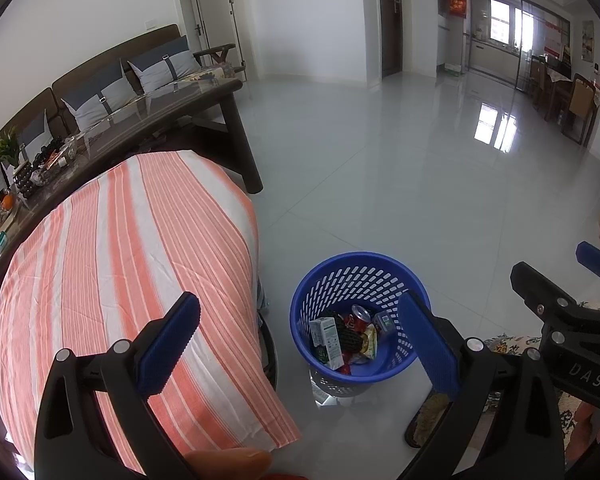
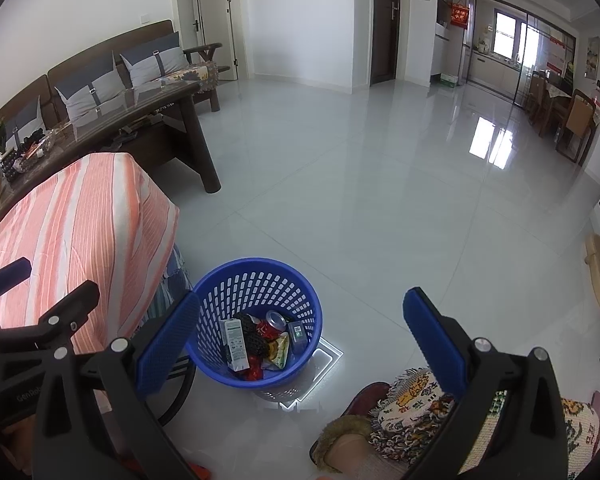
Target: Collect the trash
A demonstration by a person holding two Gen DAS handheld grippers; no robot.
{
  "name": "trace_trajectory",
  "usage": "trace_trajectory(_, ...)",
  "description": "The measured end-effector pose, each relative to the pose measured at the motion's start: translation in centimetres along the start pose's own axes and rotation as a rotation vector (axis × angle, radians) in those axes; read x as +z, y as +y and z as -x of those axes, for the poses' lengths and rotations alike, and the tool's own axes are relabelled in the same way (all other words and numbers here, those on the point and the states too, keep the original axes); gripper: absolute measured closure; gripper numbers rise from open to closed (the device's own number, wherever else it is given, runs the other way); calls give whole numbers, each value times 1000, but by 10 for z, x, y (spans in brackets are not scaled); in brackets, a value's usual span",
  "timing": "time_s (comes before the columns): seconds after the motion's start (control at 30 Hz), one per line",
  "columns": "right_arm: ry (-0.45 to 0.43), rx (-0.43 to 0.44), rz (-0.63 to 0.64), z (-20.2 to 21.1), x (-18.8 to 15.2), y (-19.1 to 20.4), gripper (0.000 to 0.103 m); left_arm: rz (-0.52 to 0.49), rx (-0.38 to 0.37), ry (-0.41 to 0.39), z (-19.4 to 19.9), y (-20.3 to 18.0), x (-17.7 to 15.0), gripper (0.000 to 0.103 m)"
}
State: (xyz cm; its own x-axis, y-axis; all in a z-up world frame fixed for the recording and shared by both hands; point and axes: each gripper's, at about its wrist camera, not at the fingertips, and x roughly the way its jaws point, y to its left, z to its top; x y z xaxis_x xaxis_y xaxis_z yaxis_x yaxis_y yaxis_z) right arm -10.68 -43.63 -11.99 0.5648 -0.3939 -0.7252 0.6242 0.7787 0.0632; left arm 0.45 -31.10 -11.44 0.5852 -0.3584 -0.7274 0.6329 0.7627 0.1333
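The left claw [image 1: 300, 344] stands wide open and empty in its own view, one blue pad over the striped cloth [image 1: 112, 264] and the other in front of the bin's near rim. Between the pads sits the blue bin [image 1: 360, 320] on the floor, just beside the cloth-covered bench, and the trash is already inside it: a carton [image 1: 327, 340], a red can [image 1: 358, 316], a dark netted piece and some wrappers. No loose trash shows on the cloth or on the floor around the bin. The right claw's tip [image 1: 596, 262] pokes in at the far right, nothing in it. In the right wrist view, the right claw [image 2: 300, 340] is likewise spread open and holds nothing; the bin [image 2: 256, 280] lies between its pads, a little to the left, with the same carton [image 2: 235, 344] and can [image 2: 275, 320] visible inside. The left claw [image 2: 8, 276] shows at the left edge above the cloth [image 2: 72, 224]. A slippered foot [image 2: 400, 412] is just beside the bin. By my reading the dropping-in step is over, and the task looks at or near its end. The next move, if any, calls for a look over the bench and the floor for leftovers; the long table [image 2: 148, 104] behind carries small items, too small to tell whether any is trash.
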Motion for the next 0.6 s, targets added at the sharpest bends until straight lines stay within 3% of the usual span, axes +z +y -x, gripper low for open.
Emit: trace_trajectory(0.6,-1,2,0,0,0,0,5,1,-5,4,0,-1,0,5)
